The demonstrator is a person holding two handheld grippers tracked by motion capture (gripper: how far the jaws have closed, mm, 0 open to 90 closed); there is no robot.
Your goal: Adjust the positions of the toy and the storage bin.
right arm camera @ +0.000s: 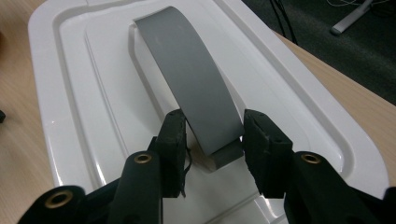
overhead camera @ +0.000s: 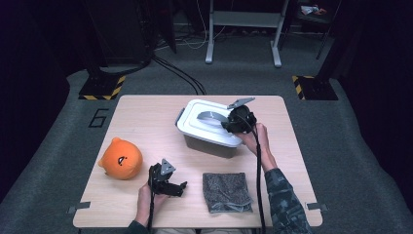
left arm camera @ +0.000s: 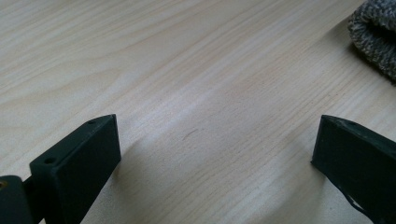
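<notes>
— Grey knitted cloth (overhead camera: 227,192) lies folded at the near edge of the wooden table (overhead camera: 146,122), just beside the left gripper (overhead camera: 178,187). That gripper rests low over bare wood, its jaws wide apart with nothing between them; a corner of the cloth shows at the top right of the left gripper view.

— And the orange plush toy (overhead camera: 120,159)?

— It sits further left, apart from everything and out of the way. The work is beyond it: a storage box (overhead camera: 209,142) with a white lid (right arm camera: 70,93) stands past the middle of the table, and the right gripper (right arm camera: 212,133) is on its grey arched handle (right arm camera: 191,88).

— Is it clamped on the handle?

— The handle's near end sits between the two pads. The right pad (right arm camera: 257,135) looks pressed to the edge of the strap; on the left a thin gap may remain, so a firm grip cannot be told for sure.

— So how should the lift go?

— Judging from the frame, the hold is low on the handle, close to where it meets the lid, so the lid may tip when pulled. Closing fully first, then raising straight up and slowly, would likely keep the lid level. If the box rises with it, the idle left gripper could steady the base.
</notes>
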